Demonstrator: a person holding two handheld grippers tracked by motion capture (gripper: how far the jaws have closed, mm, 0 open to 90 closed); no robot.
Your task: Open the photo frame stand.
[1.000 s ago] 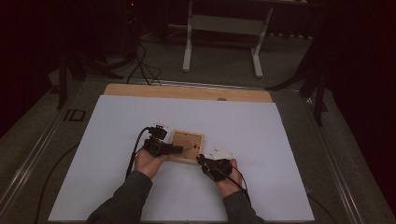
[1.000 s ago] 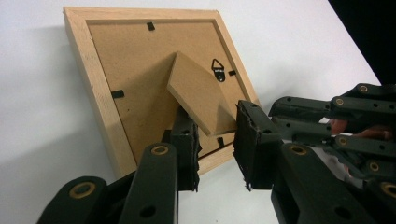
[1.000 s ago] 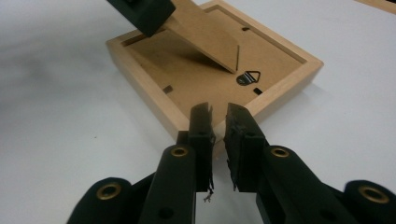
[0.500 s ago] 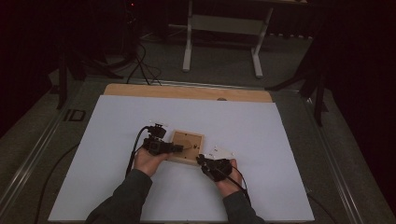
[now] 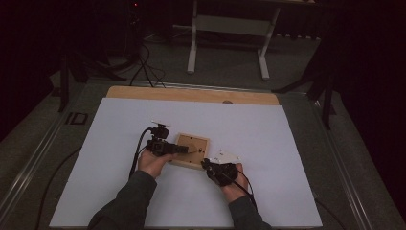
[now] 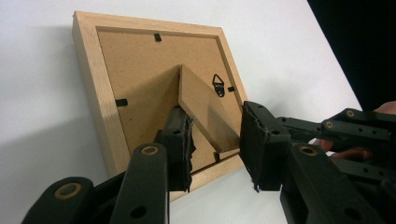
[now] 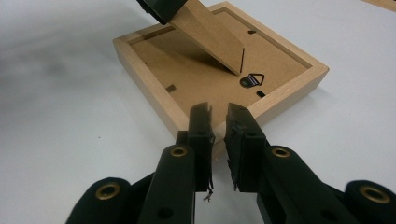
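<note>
Here the wooden picture frame lies face down on the white desk, its back stand lifted. The left gripper has just been opening; its released jaws flank the stand. The right gripper, nearly clenched, pinches the frame's near edge.

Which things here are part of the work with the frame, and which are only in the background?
In use: wooden picture frame, its easel stand, left gripper, right gripper.
Background only: white sheet, wooden table edge, white stand on the floor, floor cables.
</note>
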